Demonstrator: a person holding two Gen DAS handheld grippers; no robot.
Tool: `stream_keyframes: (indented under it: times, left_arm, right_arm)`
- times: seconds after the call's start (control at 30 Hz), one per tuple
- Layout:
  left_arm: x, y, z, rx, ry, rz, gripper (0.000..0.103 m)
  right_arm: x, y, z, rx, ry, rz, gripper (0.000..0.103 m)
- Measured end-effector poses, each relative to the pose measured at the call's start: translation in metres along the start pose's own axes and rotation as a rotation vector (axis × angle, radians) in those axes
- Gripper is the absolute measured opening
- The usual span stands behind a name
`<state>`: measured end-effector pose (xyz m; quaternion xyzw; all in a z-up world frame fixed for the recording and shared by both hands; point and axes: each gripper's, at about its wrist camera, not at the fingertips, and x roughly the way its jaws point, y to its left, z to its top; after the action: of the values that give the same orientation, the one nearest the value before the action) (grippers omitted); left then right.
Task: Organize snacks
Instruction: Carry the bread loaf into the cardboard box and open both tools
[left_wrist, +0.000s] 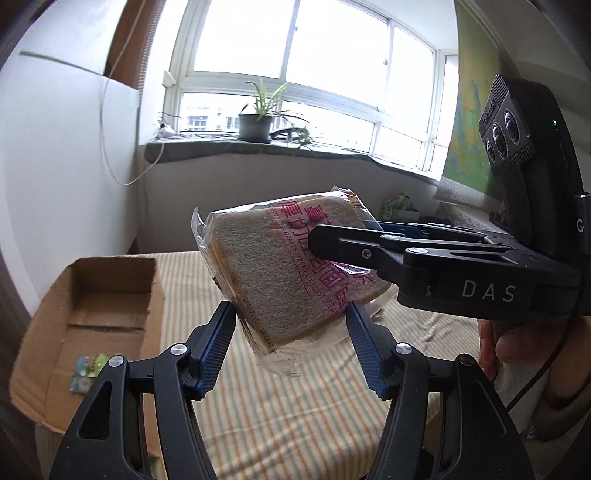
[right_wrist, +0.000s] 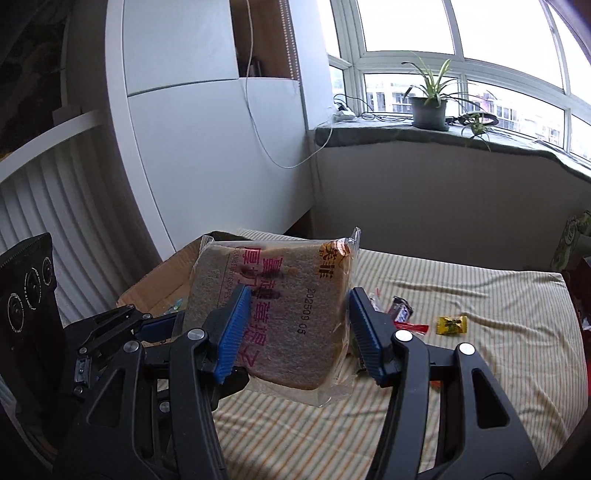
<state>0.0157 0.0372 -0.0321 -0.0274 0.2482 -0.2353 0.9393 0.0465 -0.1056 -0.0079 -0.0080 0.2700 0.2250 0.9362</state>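
1. While both my tongs grip it, the wrapped toast packet (left_wrist: 280, 266) hangs in the air above the striped bed (left_wrist: 295, 406).
2. My left gripper (left_wrist: 291, 325) pinches its lower edges; my right gripper (right_wrist: 299, 325) clamps its sides.
3. At the left, an open cardboard box (left_wrist: 110, 295) holds small packets.
4. Farther right, a yellow candy (right_wrist: 451, 325) and a dark snack bar (right_wrist: 400, 310) lie on the bed.
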Motion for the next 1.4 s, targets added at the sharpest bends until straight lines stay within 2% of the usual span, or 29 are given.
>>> stream_keyframes:
  times: [0.33, 0.6, 0.93, 1.0, 1.13, 1.2, 1.4]
  left_arm:
    - [-0.041, 0.093, -0.027, -0.139, -0.009, 0.167, 0.062]
    - [-0.055, 0.125, -0.03, -0.178, -0.016, 0.235, 0.062]
    - [-0.05, 0.149, -0.032, -0.202, 0.011, 0.241, 0.063]
    - [-0.04, 0.154, -0.033, -0.213, 0.044, 0.262, 0.069]
    - [-0.049, 0.16, -0.037, -0.251, 0.015, 0.306, 0.079]
    - [-0.055, 0.16, -0.037, -0.256, -0.003, 0.3, 0.079]
    - [-0.067, 0.159, -0.032, -0.259, -0.047, 0.297, 0.079]
  right_arm:
    - [0.084, 0.104, 0.016, -0.117, 0.079, 0.172, 0.058]
    - [0.123, 0.142, 0.021, -0.153, 0.105, 0.255, 0.058]
    - [0.148, 0.158, 0.025, -0.162, 0.127, 0.27, 0.058]
    - [0.156, 0.157, 0.022, -0.169, 0.142, 0.268, 0.058]
    - [0.177, 0.157, 0.011, -0.208, 0.186, 0.196, 0.06]
    - [0.175, 0.155, 0.009, -0.196, 0.175, 0.199, 0.069]
    - [0.157, 0.155, 0.014, -0.208, 0.121, 0.17, 0.079]
